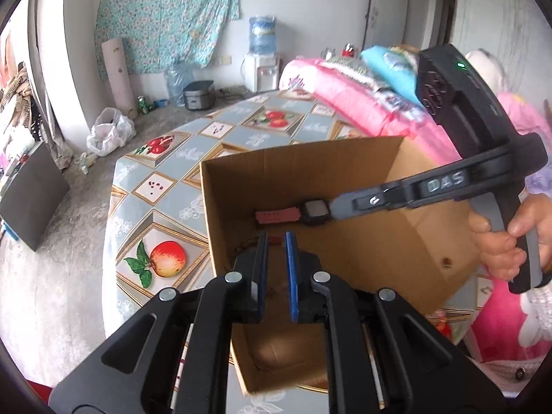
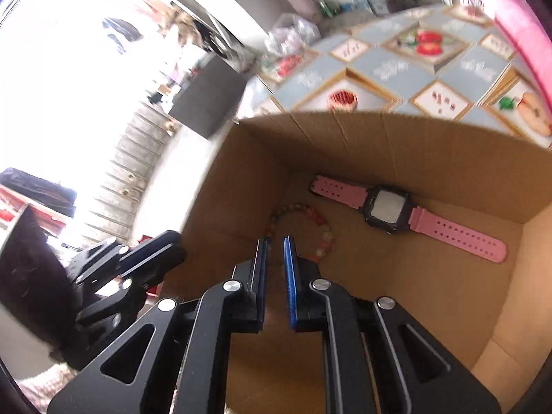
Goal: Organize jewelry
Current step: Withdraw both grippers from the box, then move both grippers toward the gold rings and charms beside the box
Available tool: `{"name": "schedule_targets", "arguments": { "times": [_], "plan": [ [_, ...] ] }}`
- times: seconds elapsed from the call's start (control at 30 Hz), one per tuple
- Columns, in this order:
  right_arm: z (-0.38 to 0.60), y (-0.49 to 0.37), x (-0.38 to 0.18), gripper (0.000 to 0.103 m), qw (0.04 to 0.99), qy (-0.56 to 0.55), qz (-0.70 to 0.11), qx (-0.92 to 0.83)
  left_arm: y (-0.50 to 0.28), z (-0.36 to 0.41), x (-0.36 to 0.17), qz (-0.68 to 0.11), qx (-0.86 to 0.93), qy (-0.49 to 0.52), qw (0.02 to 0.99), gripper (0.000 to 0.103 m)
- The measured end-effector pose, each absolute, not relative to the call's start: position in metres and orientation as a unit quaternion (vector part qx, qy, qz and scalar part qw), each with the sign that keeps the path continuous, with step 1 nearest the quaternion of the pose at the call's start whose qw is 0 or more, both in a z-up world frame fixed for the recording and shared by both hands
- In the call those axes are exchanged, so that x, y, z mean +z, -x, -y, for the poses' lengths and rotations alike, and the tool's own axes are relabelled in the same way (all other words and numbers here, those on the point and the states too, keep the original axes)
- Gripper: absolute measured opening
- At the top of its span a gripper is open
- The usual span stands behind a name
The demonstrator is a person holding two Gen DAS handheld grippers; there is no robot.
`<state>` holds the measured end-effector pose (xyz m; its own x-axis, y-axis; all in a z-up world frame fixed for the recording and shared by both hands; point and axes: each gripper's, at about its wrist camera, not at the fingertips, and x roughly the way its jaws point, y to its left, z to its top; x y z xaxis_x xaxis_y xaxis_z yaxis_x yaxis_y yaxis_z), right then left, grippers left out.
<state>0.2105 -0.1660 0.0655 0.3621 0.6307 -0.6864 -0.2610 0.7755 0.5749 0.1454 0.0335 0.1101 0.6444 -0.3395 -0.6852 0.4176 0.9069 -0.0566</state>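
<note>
A pink-strapped digital watch (image 2: 386, 207) lies flat on the floor of an open cardboard box (image 2: 431, 158), by its far wall. A beaded bracelet (image 2: 319, 227) lies beside it, just ahead of my right gripper (image 2: 276, 241), which hangs inside the box, jaws slightly apart and empty. In the left wrist view the watch (image 1: 293, 212) shows inside the box (image 1: 241, 186), with the right gripper's fingers (image 1: 348, 203) reaching in over it. My left gripper (image 1: 276, 236) hovers over the box's near side, jaws slightly apart and empty.
The box stands on a table with a fruit-patterned cloth (image 1: 165, 186). Pink bedding (image 1: 362, 103) lies behind the box. A water dispenser (image 1: 262, 58) and a white bag (image 1: 110, 131) are on the floor beyond.
</note>
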Motion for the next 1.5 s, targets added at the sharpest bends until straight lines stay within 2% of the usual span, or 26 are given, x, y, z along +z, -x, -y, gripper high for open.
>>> {"name": "schedule_targets", "arguments": {
  "times": [0.13, 0.17, 0.23, 0.33, 0.47, 0.6, 0.73, 1.0, 1.03, 1.13, 1.17, 1.43, 1.5],
  "plan": [
    [0.181, -0.141, 0.084, 0.012, 0.804, -0.193, -0.438, 0.353, -0.101, -0.052, 0.113, -0.340, -0.264, -0.008, 0.902, 0.019],
    [0.183, -0.126, 0.081, 0.016, 0.801, -0.191, -0.436, 0.364, -0.090, -0.056, 0.111, -0.337, -0.279, 0.002, 0.899, 0.020],
    [0.182, -0.095, 0.064, 0.021, 0.797, -0.177, -0.451, 0.362, -0.070, -0.061, 0.102, -0.341, -0.299, 0.018, 0.891, 0.021],
    [0.190, -0.070, 0.027, 0.021, 0.784, -0.175, -0.500, 0.324, -0.052, -0.062, 0.079, -0.369, -0.310, 0.037, 0.876, 0.021],
    [0.214, -0.075, -0.011, 0.021, 0.785, -0.188, -0.546, 0.226, -0.047, -0.053, 0.046, -0.412, -0.291, 0.042, 0.863, 0.021],
    [0.225, -0.092, -0.015, 0.020, 0.785, -0.198, -0.551, 0.201, -0.051, -0.049, 0.034, -0.414, -0.273, 0.037, 0.868, 0.021],
    [0.219, -0.092, -0.010, 0.020, 0.812, -0.144, -0.538, 0.173, -0.058, -0.049, 0.026, -0.419, -0.258, 0.049, 0.869, 0.021],
    [0.222, -0.057, 0.000, 0.021, 0.843, -0.110, -0.504, 0.153, -0.057, -0.039, 0.005, -0.448, -0.258, 0.053, 0.854, 0.021],
    [0.220, -0.050, 0.001, 0.022, 0.843, -0.103, -0.502, 0.162, -0.055, -0.037, 0.002, -0.451, -0.258, 0.049, 0.853, 0.021],
    [0.206, -0.030, 0.002, 0.035, 0.845, -0.058, -0.501, 0.178, -0.051, -0.030, -0.007, -0.459, -0.254, 0.036, 0.850, 0.021],
    [0.199, -0.026, -0.001, 0.036, 0.845, -0.038, -0.502, 0.179, -0.050, -0.028, -0.010, -0.462, -0.254, 0.033, 0.849, 0.021],
    [0.156, -0.010, -0.036, 0.036, 0.840, 0.108, -0.509, 0.155, -0.048, -0.020, -0.017, -0.465, -0.250, 0.016, 0.849, 0.021],
    [0.159, -0.009, -0.035, 0.029, 0.842, 0.096, -0.506, 0.161, -0.048, -0.017, -0.016, -0.464, -0.250, 0.011, 0.850, 0.021]
  ]
}}
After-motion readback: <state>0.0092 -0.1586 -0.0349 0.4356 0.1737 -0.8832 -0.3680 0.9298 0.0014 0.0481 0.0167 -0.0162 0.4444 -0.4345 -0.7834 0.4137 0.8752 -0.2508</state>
